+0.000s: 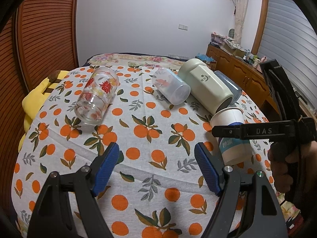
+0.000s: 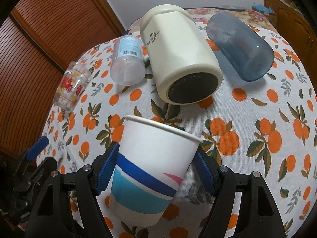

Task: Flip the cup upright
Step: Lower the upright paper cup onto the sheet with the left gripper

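Note:
A white paper cup (image 2: 148, 170) with blue bands stands mouth-up, tilted a little, between the blue pads of my right gripper (image 2: 156, 168), which is shut on it. In the left wrist view the same cup (image 1: 231, 130) shows at the right with the right gripper's black finger (image 1: 247, 131) across it. My left gripper (image 1: 157, 164) is open and empty above the cloth. A printed glass (image 1: 97, 95), a frosted plastic cup (image 1: 170, 88), a cream mug (image 1: 206, 87) and a blue cup (image 2: 241, 45) lie on their sides.
The table carries an orange-print cloth (image 1: 142, 130). A wooden slatted door (image 1: 39, 29) is at the left with a yellow cushion (image 1: 37, 101) below it. A wooden cabinet (image 1: 237, 69) with clutter stands at the back right.

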The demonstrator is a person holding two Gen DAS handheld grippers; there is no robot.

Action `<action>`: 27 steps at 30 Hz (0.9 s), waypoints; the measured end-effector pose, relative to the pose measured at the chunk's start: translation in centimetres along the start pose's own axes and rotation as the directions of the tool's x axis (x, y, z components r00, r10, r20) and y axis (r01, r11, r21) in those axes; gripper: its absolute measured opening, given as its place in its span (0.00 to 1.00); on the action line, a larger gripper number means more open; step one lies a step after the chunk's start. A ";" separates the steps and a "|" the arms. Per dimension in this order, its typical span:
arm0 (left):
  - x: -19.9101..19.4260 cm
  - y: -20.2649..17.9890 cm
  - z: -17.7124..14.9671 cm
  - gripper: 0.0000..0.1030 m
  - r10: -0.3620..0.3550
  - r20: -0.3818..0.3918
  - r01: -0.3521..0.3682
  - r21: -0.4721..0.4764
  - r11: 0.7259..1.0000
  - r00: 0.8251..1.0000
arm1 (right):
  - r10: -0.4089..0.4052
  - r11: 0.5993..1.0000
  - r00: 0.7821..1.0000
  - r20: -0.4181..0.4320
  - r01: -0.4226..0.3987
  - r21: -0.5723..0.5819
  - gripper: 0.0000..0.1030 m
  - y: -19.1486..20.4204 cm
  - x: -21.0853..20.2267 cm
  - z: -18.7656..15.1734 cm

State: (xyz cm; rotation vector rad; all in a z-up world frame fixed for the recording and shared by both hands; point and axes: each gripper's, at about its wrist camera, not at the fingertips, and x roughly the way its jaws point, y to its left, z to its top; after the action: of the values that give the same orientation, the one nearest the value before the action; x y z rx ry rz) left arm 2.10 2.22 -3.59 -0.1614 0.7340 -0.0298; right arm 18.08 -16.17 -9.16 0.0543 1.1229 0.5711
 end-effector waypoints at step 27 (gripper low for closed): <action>-0.8 0.6 -0.2 0.76 0.026 0.041 -0.026 -0.007 1.000 0.999 | -0.067 0.944 0.956 0.285 0.153 -0.291 0.68 4.7 -3.6 -3.2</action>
State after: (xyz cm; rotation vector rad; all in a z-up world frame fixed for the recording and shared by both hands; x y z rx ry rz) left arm 1.35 2.87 -3.36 -0.1584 0.6949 0.0009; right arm 12.28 -14.52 -6.11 -0.1980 0.7532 0.6132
